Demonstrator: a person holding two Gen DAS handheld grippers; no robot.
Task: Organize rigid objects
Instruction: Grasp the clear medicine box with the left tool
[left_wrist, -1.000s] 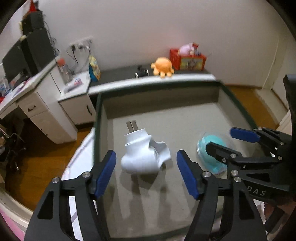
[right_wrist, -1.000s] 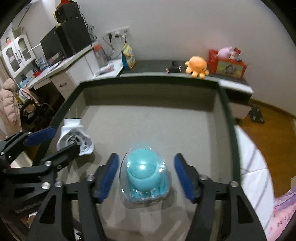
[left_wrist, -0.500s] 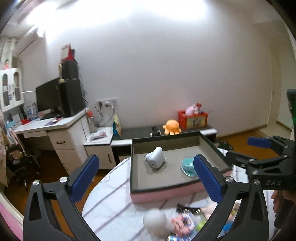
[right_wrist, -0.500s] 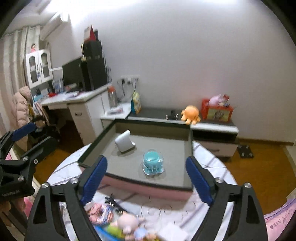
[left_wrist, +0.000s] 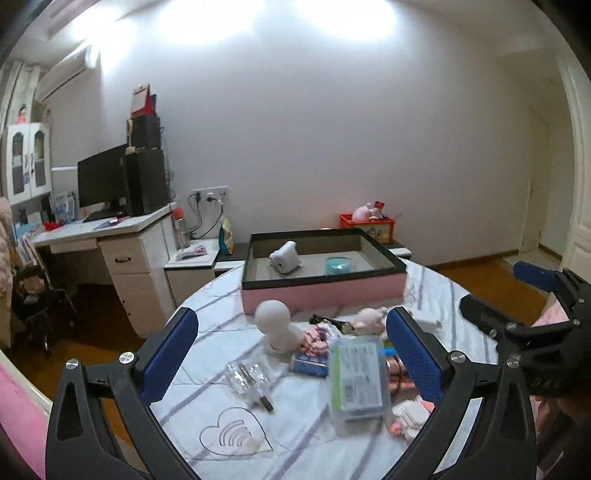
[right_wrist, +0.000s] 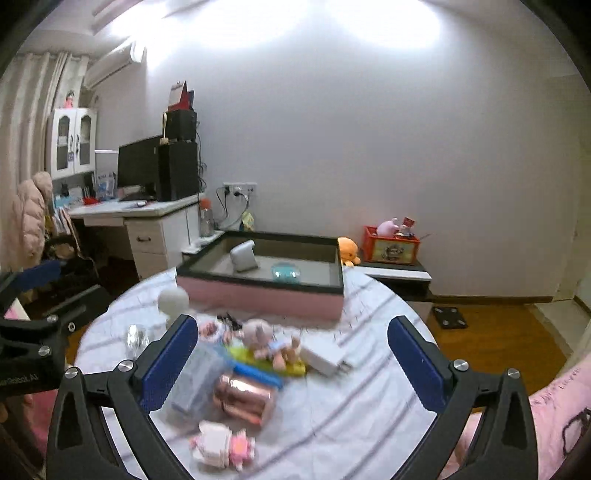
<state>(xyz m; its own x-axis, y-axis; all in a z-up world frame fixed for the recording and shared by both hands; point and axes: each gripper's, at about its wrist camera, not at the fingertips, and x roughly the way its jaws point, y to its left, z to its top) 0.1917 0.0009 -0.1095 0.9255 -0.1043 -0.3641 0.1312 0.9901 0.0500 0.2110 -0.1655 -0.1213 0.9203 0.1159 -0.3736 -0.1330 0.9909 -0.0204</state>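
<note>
A pink tray (left_wrist: 321, 291) (right_wrist: 258, 295) with a dark rim stands at the far side of the round table. In it lie a white plug adapter (left_wrist: 284, 260) (right_wrist: 243, 255) and a teal thing in a clear shell (left_wrist: 340, 264) (right_wrist: 285, 272). My left gripper (left_wrist: 291, 315) (right_wrist: 74, 280) hovers open over the near clutter and holds nothing. My right gripper (right_wrist: 292, 322) (left_wrist: 493, 286) hangs beside it, jaws opening, with nothing gripped. Below them lie a white round-headed figure (left_wrist: 275, 325), a clear labelled box (left_wrist: 356, 380), a rose-gold can (right_wrist: 243, 400) and a white charger (right_wrist: 325, 356).
Small dolls and plush toys (right_wrist: 221, 446) are scattered over the striped tablecloth (right_wrist: 362, 406). A desk with a monitor (left_wrist: 103, 181) stands at the left. A low cabinet carries a red box (right_wrist: 391, 249) and an orange plush (right_wrist: 349, 249). Pink bedding (right_wrist: 554, 398) lies at the right.
Both grippers have pulled far back from the tray and risen, leaving the white adapter and the teal thing inside it. Their jaws have spread wider. The table clutter has come into view.
</note>
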